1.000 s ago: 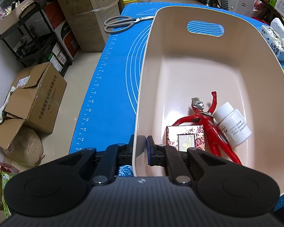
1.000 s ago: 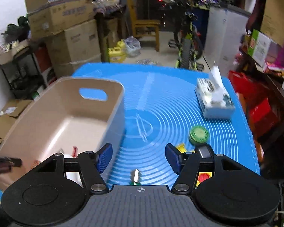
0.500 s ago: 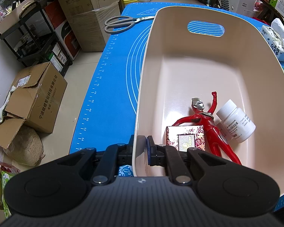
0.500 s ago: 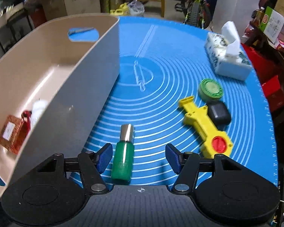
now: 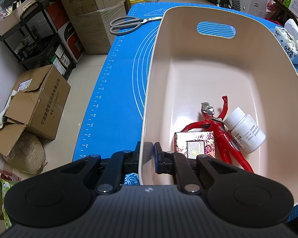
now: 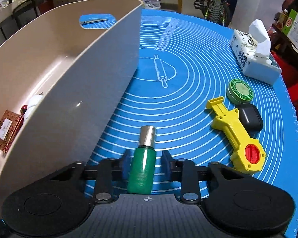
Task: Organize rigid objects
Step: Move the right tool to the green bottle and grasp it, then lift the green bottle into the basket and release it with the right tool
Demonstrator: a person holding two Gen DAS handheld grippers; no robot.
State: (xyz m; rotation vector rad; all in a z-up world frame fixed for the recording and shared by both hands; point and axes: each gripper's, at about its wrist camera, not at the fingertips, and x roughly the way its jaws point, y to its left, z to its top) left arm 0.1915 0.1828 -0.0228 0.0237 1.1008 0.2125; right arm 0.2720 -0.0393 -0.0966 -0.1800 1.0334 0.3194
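My left gripper [image 5: 148, 158] is shut on the near rim of the beige bin [image 5: 218, 11]. Inside the bin lie a red figure [image 5: 214, 125], a white pill bottle [image 5: 246, 133] and a patterned red box [image 5: 194, 144]. In the right wrist view my right gripper [image 6: 145, 163] is open, its jaws on either side of a green bottle [image 6: 142, 170] with a silver cap that lies on the blue mat [image 6: 188, 75]. The pads look a little apart from the bottle. The bin's outer wall [image 6: 85, 107] stands just to the left.
On the mat to the right lie a yellow toy [image 6: 235, 136], a black earbud case [image 6: 250, 118], a green round tin [image 6: 240, 92] and a tissue pack [image 6: 254, 57]. Scissors [image 5: 129, 22] lie beyond the bin. Cardboard boxes [image 5: 35, 103] stand on the floor at left.
My right gripper has come down and forward to the green bottle and its jaws have narrowed around it. The white pill bottle has rolled a little in the bin. The left gripper holds still.
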